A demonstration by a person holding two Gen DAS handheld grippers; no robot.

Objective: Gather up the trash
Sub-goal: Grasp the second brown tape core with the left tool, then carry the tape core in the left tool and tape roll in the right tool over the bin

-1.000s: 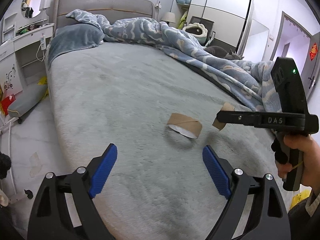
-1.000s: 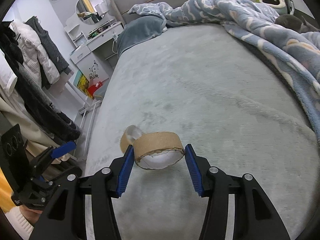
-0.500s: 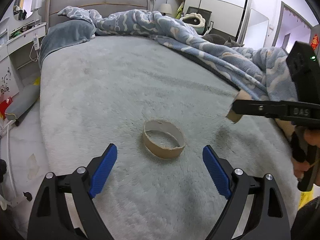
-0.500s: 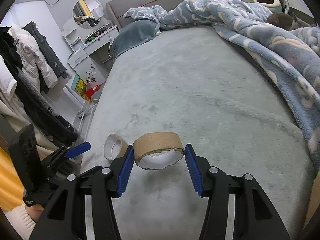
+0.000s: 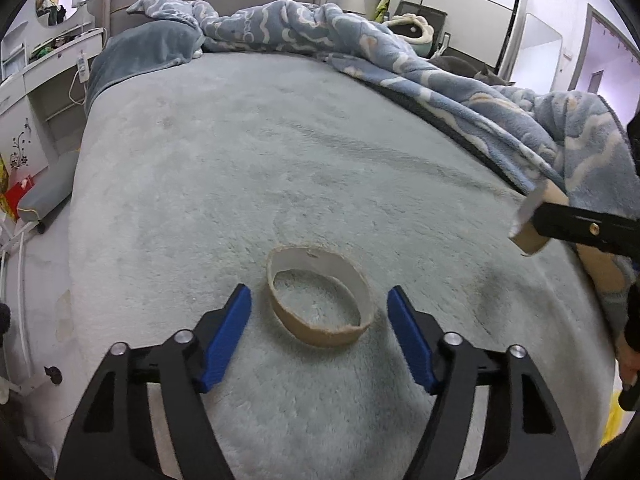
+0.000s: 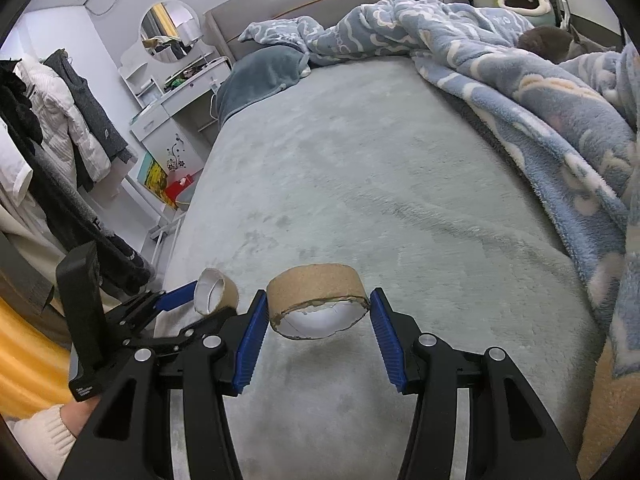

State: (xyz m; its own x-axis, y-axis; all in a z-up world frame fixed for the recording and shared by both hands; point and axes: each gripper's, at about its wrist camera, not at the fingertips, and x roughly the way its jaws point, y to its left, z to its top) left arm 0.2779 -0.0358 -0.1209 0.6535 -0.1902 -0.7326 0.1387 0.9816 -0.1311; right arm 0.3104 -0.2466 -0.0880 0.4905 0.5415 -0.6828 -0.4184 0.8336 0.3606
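A flat brown cardboard tape ring (image 5: 320,298) lies on the grey bed cover (image 5: 280,152). My left gripper (image 5: 318,300) straddles it, one blue pad on each side. Its jaws are closing, with a small gap still showing between each pad and the ring. In the right wrist view this ring (image 6: 214,292) sits between the left gripper's fingers (image 6: 176,300). My right gripper (image 6: 318,314) is shut on a second cardboard ring (image 6: 316,300) and holds it above the bed. From the left wrist view that second ring (image 5: 532,224) and a right finger (image 5: 580,228) appear at the right edge.
A rumpled blue blanket (image 5: 460,92) covers the bed's right side and head. A grey-blue pillow (image 6: 264,76) lies near the headboard. Left of the bed stand a white dressing table (image 6: 176,108) and hanging coats (image 6: 60,128). The bed's left edge drops to the floor (image 5: 36,280).
My left gripper has come forward and down until the lying ring sits between its pads, and the jaws have narrowed. My right gripper has drifted to the right with its ring.
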